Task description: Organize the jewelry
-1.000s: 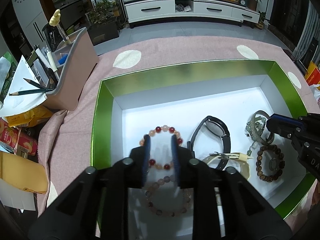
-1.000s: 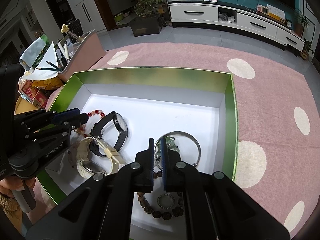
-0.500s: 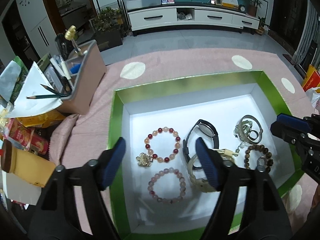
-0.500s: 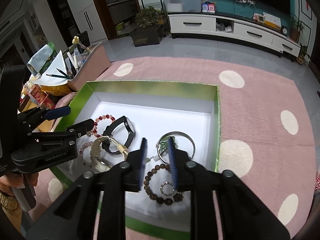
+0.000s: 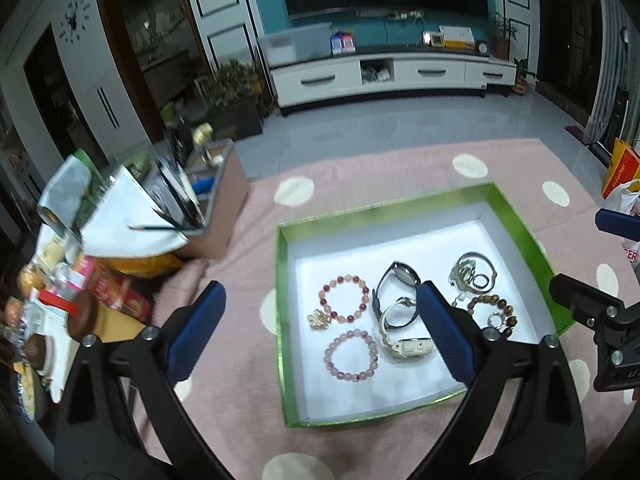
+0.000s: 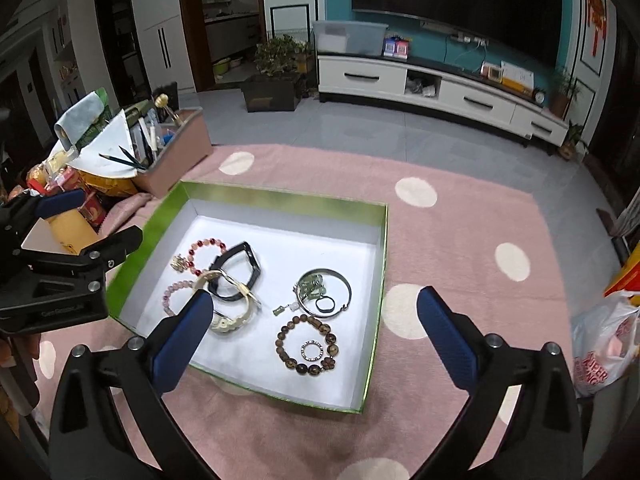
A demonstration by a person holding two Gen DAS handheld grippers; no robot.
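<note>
Both grippers' fingers gape above the green box (image 6: 382,240), long axis running left-right.

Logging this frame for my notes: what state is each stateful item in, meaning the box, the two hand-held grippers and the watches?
Green lidless box: open, jewelry lying inside.
Left hand-held gripper: open, empty, above the box.
Right hand-held gripper: open, empty, above the box.
Black-strap watch: strap closed in a loop, on its side.
Cream digital watch: lying flat, overlapping the black one.
Silver bangle: flat, with small trinkets inside it.
</note>
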